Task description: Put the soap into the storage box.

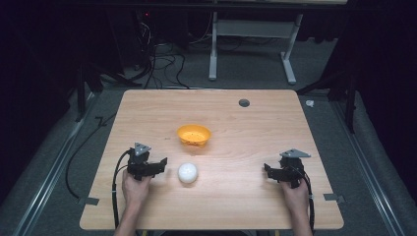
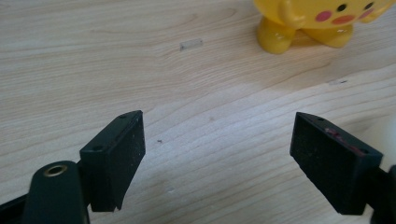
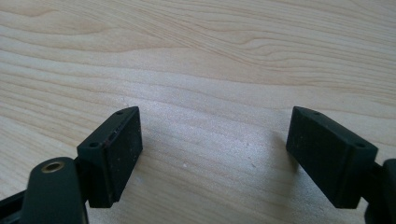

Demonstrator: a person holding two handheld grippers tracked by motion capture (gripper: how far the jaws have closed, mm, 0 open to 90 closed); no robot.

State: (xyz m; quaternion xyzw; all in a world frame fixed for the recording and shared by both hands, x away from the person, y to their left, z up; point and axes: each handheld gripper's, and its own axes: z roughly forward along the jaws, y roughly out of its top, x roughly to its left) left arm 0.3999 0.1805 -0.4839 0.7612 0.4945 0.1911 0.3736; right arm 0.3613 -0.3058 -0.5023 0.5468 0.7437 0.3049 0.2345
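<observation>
High view shows both grippers resting apart-jawed and empty on the desk [image 1: 255, 123]: left gripper [image 1: 161, 162] just beside the white ball [image 1: 188, 172], yellow bowl [image 1: 193, 134] mid-desk, right gripper [image 1: 268, 168] toward the right edge. Nothing seems begun; likely next, closing on the ball.

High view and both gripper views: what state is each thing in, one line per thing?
Left gripper: jaws open, holding nothing, low over the table beside the white ball.
Right gripper: jaws open, holding nothing, bare wood between them.
White ball: resting free on the table, ungripped.
Yellow bowl: upright, nothing visible inside, a cartoon face on its side.
</observation>
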